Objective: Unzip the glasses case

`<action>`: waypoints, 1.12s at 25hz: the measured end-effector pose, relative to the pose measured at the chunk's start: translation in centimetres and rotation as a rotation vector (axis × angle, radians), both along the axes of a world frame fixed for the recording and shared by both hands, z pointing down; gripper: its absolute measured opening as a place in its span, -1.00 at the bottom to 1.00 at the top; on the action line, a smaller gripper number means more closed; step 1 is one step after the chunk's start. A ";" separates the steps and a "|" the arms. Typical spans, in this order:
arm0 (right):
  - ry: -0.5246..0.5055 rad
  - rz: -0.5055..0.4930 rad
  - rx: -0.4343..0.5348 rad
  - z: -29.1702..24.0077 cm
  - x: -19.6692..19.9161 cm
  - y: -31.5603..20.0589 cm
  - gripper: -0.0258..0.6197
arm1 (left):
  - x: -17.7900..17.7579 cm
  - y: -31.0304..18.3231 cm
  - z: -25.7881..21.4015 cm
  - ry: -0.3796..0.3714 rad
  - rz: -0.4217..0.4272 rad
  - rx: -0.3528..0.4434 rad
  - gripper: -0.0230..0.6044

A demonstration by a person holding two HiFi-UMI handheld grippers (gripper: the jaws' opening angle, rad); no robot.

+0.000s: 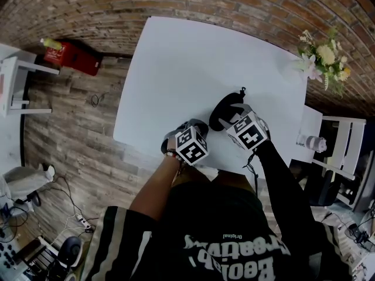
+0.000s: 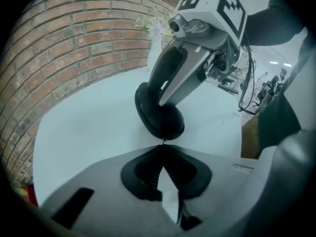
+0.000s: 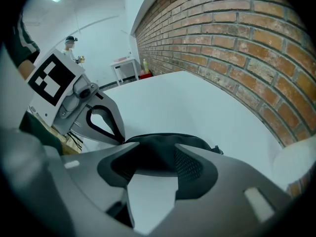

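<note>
A black glasses case (image 1: 222, 111) lies near the front right of the white table (image 1: 187, 69). My right gripper (image 1: 234, 117) comes down over it, its jaws standing wide across the case body (image 3: 197, 143) and pressing its sides. In the left gripper view one right finger (image 2: 173, 78) rests on the case (image 2: 158, 117). My left gripper (image 2: 164, 148) is shut, with its tips at the near end of the case, pinching the small metal zipper pull (image 2: 164, 141). In the head view the left gripper (image 1: 199, 126) sits just left of the case.
A vase of flowers (image 1: 319, 57) stands at the table's far right corner. A brick wall (image 3: 237, 43) runs behind the table. On the floor are a red box (image 1: 70, 56) and a white stool (image 1: 17, 81) at the left, and a white side table (image 1: 340, 139) at the right.
</note>
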State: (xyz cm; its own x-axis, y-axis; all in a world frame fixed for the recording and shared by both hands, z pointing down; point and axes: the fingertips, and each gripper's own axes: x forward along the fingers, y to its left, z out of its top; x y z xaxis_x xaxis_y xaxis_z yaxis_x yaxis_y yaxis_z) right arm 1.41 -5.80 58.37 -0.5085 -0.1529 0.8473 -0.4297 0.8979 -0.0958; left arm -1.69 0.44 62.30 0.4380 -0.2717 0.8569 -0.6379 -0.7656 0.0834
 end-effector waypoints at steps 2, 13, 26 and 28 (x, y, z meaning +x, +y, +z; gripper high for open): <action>0.004 -0.002 0.001 0.0 -0.1 -0.1 -0.22 | -0.2 -0.3 0.0 -0.009 0.013 0.005 -0.90; 0.009 -0.001 0.000 0.0 -0.5 -0.2 -0.22 | -1.0 -2.2 0.0 -0.025 0.040 0.018 -0.90; 0.018 0.003 0.008 0.0 -0.6 -0.5 -0.23 | -0.9 -3.9 0.2 -0.037 0.095 0.024 -0.90; 0.019 0.007 0.007 0.1 -0.6 -0.5 -0.23 | -0.9 -4.2 0.3 -0.039 0.103 0.026 -0.90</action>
